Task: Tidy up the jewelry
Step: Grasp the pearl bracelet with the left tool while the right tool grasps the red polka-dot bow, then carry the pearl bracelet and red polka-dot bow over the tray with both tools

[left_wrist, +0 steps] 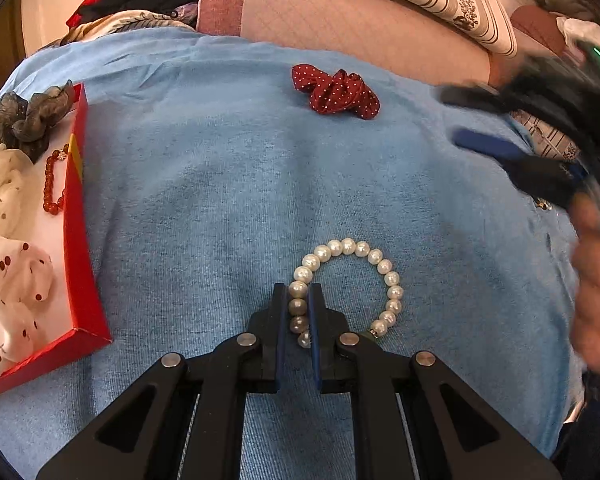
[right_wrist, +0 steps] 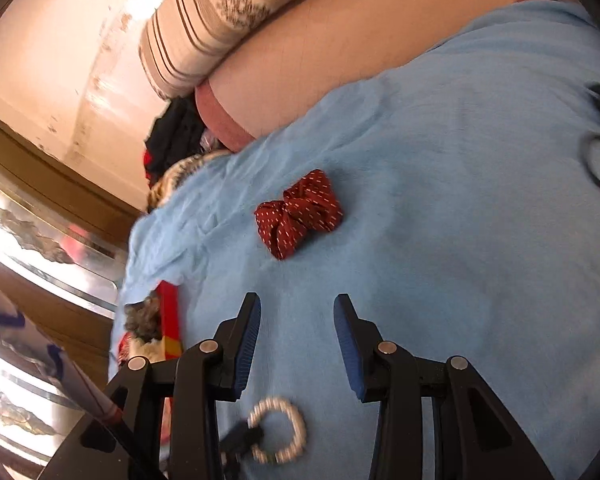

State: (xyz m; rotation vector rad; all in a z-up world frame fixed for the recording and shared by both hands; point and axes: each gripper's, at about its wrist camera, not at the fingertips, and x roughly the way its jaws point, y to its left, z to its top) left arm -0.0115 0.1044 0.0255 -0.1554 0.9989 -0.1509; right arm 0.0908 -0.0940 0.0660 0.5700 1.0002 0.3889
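Left wrist: left claw [left_wrist: 298, 316] pinches pearl bracelet [left_wrist: 350, 288] beside red tray [left_wrist: 80, 240].

Left tongs [left_wrist: 299, 312] pinched nearly closed; right tongs [right_wrist: 297, 344] spread wide, tilted.

The left gripper [left_wrist: 298, 300] is closed on the pearl bracelet [left_wrist: 350, 288]; the red dotted scrunchie [left_wrist: 336, 94] lies far ahead, the red box [left_wrist: 78, 248] to the left.
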